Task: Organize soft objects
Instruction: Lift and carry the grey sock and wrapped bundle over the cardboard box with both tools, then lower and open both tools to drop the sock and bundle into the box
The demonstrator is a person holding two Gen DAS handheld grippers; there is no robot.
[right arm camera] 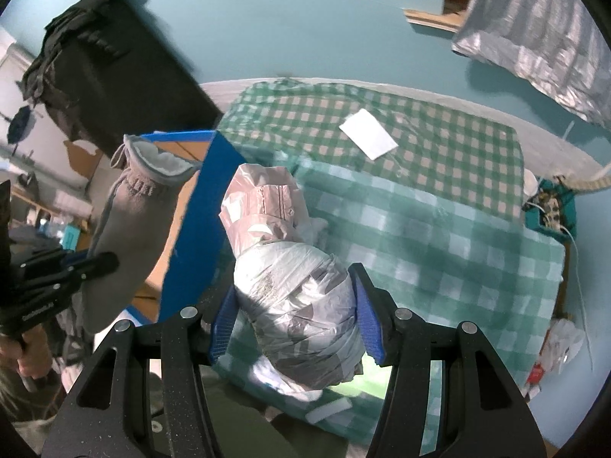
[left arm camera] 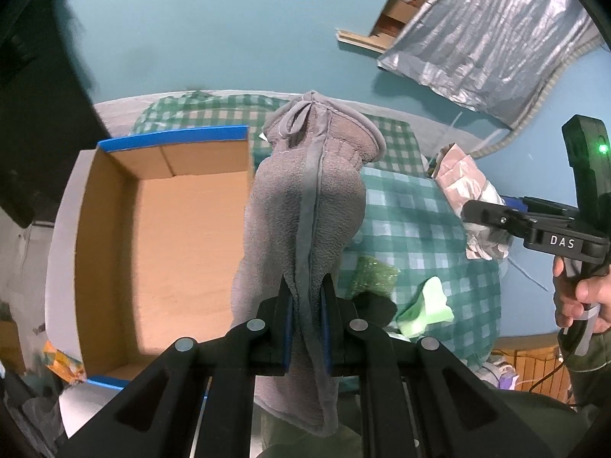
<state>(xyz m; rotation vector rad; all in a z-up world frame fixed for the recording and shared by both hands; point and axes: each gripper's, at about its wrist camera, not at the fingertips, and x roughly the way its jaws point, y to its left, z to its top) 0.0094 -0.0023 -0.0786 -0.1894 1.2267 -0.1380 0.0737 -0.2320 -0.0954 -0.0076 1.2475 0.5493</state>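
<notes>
The left tongs (left arm camera: 307, 328) are clamped on a grey fleece pouch (left arm camera: 305, 206), which hangs above the tabletop beside the right wall of an open cardboard box (left arm camera: 160, 229); the box floor shows bare. The right tongs (right arm camera: 296, 324) grip a wad of plastic bags (right arm camera: 290, 297) above the checked cloth (right arm camera: 439, 236), near the box's blue-taped edge. A white card (right arm camera: 368, 133) lies toward the cloth's far edge. Green scraps (left arm camera: 424, 305) lie on the cloth near its close edge. A teal wall (left arm camera: 229, 19) stands behind.
</notes>
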